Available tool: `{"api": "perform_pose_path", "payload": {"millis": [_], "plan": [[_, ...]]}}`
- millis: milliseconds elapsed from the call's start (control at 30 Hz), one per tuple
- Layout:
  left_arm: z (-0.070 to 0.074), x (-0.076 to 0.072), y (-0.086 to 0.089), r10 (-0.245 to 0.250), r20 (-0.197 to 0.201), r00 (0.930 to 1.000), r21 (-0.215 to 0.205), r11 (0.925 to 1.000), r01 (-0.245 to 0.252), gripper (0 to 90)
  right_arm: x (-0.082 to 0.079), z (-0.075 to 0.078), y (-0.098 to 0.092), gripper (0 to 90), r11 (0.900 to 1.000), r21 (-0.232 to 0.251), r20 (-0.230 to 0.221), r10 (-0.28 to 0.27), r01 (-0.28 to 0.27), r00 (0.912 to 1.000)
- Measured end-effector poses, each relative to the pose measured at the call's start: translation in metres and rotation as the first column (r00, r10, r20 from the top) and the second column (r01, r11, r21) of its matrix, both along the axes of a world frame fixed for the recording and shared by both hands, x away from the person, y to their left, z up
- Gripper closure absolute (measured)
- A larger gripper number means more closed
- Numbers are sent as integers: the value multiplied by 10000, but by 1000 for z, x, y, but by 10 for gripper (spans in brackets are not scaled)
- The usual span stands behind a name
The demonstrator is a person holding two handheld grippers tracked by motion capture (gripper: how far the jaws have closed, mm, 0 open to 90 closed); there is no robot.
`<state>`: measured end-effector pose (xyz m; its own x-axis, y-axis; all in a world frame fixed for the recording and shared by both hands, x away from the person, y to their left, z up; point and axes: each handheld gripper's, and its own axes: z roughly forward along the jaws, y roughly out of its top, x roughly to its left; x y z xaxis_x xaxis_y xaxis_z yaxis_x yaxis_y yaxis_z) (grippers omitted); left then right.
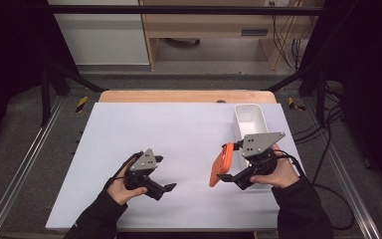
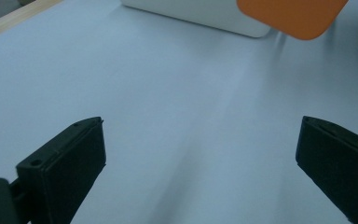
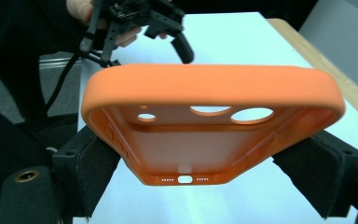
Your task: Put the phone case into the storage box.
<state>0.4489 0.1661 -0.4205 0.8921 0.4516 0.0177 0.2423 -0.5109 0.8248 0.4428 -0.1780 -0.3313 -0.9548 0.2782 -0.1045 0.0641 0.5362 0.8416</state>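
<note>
Right gripper clamps the orange case by its long sides, lifted just left of the bin. Soft, light, likely flexes. Left gripper gapes, holding nothing.

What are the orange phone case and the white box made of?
The orange phone case, held by the right tool, looks like soft matte silicone or rubber: rounded rim, no shine, molded cutouts. The white box looks like smooth hard plastic: thin even walls, rounded corners. Neither is certain from looks alone.
</note>
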Motion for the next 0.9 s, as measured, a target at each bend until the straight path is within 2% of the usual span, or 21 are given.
{"api": "perform_pose_path", "payload": {"millis": [200,467,567,667,900], "plan": [[-6,-1,18,593,-30,9982,-300,9978,-594,10,3,5,-5,160,9985,124,2,-530,530,9986],[-10,-2,38,1240,52,9923,-378,9916,-1238,6,5,12,-13,160,9929,265,81,-1160,1158,9932],[-10,-3,45,1454,138,9893,-362,9888,-1448,4,7,15,-16,159,9877,398,29,-1514,1512,9885],[-8,-5,51,1647,216,9861,-564,9850,-1632,2,9,18,-19,159,9823,477,83,-1815,1809,9834],[-8,-7,67,2069,293,9779,-714,9763,-2044,1,12,26,-25,158,9684,663,189,-2422,2404,9701]]}}
